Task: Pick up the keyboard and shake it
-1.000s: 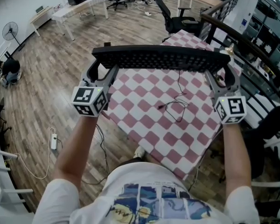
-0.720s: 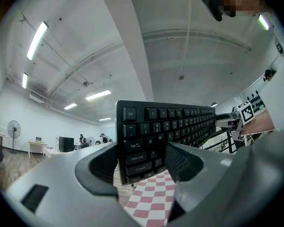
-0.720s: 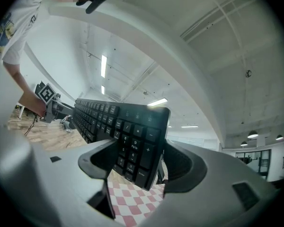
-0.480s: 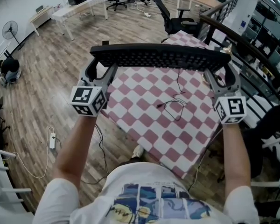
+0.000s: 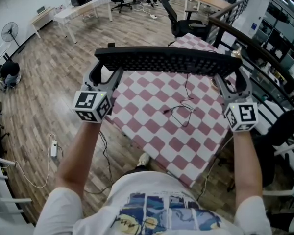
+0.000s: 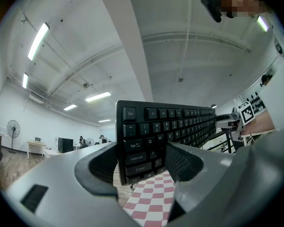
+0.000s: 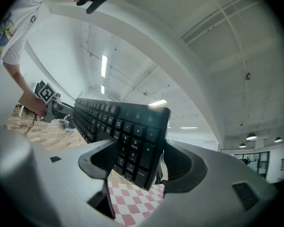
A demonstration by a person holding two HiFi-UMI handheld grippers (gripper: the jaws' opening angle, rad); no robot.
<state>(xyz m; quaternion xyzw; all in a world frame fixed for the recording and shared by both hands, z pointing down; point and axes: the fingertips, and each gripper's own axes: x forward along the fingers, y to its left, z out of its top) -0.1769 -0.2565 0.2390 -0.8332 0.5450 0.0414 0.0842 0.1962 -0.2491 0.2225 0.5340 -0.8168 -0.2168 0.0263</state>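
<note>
- Left tool [image 5: 100, 76], centre-left of head view: clamped on Esc end of keyboard [image 5: 169, 60], one pad pressed on each face.
- Keyboard: held in air, upper middle of frame, above checkered counter [image 5: 157, 131] and clear of it. Long axis laid left to right, roughly level. Key face turned toward person.
- Right tool [image 5: 231, 82], centre-right: clamped on number-pad end.
- Step judged: lift done, shake due or in hand.
- Next move: short strokes called for, both grips kept firm, ends moved together, slack kept in cable [image 5: 181, 112] on counter.

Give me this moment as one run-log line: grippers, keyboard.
left gripper: shut on keyboard left end | right gripper: shut on right end | keyboard: held above checkered table | cable: trails down to table
</note>
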